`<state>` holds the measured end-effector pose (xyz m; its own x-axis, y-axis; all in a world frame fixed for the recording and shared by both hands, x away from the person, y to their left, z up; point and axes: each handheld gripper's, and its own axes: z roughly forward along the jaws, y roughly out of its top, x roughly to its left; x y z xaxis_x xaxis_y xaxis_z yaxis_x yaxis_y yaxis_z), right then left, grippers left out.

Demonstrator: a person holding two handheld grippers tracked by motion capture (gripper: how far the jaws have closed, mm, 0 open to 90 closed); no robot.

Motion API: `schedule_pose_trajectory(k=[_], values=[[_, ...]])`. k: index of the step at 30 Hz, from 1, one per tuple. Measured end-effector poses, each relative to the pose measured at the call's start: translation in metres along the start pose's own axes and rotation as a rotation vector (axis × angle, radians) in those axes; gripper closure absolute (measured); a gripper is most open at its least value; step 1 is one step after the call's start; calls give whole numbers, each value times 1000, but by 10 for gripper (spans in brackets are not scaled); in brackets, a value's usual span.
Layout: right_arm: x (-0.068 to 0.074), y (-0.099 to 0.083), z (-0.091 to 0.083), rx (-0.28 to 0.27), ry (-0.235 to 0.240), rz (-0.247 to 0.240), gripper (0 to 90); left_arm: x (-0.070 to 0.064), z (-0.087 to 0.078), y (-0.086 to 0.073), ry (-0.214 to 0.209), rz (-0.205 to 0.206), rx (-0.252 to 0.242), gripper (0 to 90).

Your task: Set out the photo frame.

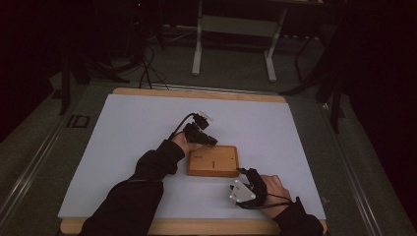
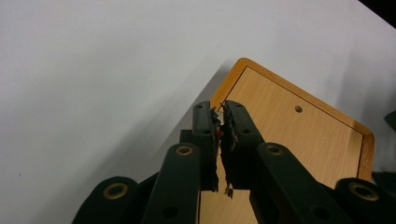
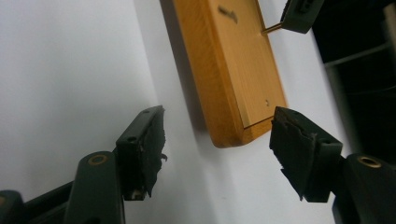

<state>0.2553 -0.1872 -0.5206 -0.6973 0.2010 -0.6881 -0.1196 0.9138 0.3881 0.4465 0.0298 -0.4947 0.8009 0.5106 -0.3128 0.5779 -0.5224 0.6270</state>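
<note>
Your wooden box (image 1: 213, 161), a flat light-wood slab with a darker rounded rim and inset lid, lay near the middle of the white table (image 1: 128, 128), long axis left-right, with your left gripper (image 1: 212, 140) clenched over its far-left corner and your right gripper (image 1: 244, 171) released beside its near-right corner.

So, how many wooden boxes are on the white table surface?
1. The wooden box lies near the table's middle, between the left gripper at its far-left corner and the right gripper at its near-right corner.
</note>
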Motion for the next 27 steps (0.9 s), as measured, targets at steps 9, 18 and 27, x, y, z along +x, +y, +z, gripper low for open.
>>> schedule_pose_trajectory(k=[9,18,27], values=[[9,-2,12,40,-122,-149,464,-1,0,1,3,1,7,848],[16,-2,18,51,-165,-254,546,1,0,2,-3,0,13,848],[22,-2,25,69,-239,-359,611,1,0,2,-3,-5,21,848]])
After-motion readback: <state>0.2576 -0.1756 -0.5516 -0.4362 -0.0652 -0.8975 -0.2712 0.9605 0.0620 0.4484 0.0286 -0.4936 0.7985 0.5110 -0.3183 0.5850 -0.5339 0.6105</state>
